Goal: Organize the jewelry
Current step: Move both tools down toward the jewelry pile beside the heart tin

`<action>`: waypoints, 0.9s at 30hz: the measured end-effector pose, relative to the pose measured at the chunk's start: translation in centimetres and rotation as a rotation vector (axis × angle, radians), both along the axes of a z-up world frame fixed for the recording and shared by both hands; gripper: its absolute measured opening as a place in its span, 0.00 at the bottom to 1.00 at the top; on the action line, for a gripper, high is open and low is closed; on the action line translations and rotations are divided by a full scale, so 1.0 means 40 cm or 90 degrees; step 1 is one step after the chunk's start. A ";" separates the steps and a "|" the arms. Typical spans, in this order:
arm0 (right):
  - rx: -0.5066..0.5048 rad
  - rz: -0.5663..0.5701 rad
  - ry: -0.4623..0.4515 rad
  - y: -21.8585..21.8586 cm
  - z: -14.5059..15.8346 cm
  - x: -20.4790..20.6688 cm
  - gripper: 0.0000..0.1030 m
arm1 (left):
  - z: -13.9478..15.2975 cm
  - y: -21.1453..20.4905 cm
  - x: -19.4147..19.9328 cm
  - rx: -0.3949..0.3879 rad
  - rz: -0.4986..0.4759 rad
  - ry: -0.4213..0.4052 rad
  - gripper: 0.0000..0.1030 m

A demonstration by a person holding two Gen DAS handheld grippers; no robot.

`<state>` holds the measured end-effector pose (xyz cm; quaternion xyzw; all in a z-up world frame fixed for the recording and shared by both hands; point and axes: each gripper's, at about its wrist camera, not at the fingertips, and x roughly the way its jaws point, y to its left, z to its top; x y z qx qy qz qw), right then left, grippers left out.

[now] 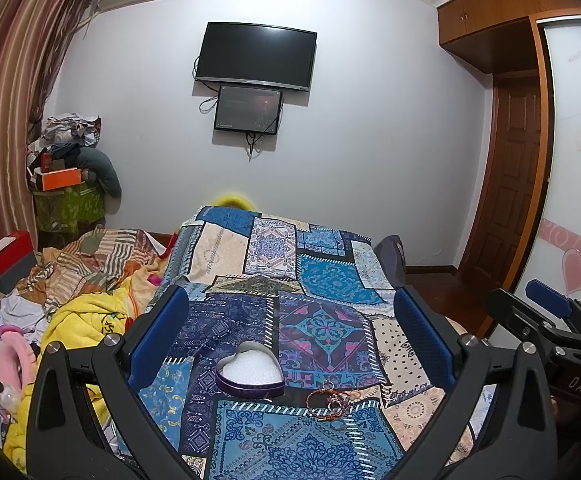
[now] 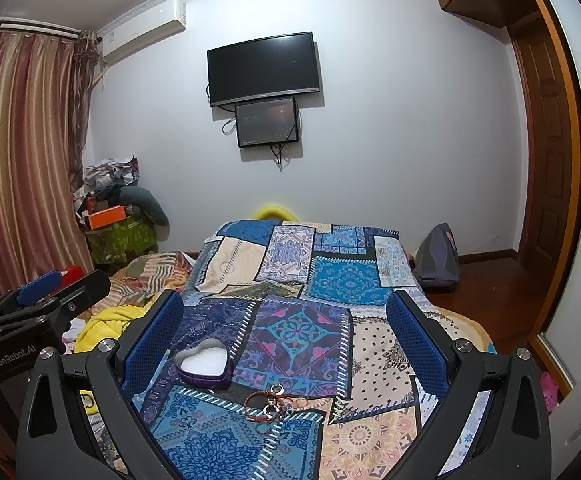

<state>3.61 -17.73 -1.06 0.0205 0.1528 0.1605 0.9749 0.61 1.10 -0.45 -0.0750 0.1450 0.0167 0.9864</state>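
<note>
Both tongs are held above a bed covered by a patchwork quilt (image 1: 322,280), and both face the far wall.

Left tongs (image 1: 290,336): fingers spread wide apart, nothing between them. They also appear at the left edge of the right wrist view.

Right tongs (image 2: 286,336): fingers spread wide apart, nothing between them. They also appear at the right edge of the left wrist view.

A heart-shaped tin (image 1: 250,374), purple-walled with a white foam liner, lies open on the quilt. It holds no item.

The jewelry (image 1: 330,398) lies in a small cluster on the quilt, just beside the tin and on its right, nearer the cameras. The cluster includes a red-orange bracelet (image 2: 259,400), metal rings and thin chain; single pieces are too small to tell apart.

Neither tongs touches the tin or the jewelry.

A TV (image 1: 256,56) hangs on the far wall.
</note>
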 end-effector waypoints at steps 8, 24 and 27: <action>-0.014 -0.015 0.030 -0.005 -0.035 0.046 0.98 | -0.031 0.008 0.059 -0.004 -0.022 0.042 1.00; -0.035 -0.029 0.228 -0.078 -0.226 0.204 0.98 | -0.298 0.020 0.295 -0.048 -0.062 0.284 1.00; -0.049 -0.013 0.253 -0.074 -0.262 0.230 0.98 | -0.358 0.033 0.329 -0.073 -0.052 0.327 0.87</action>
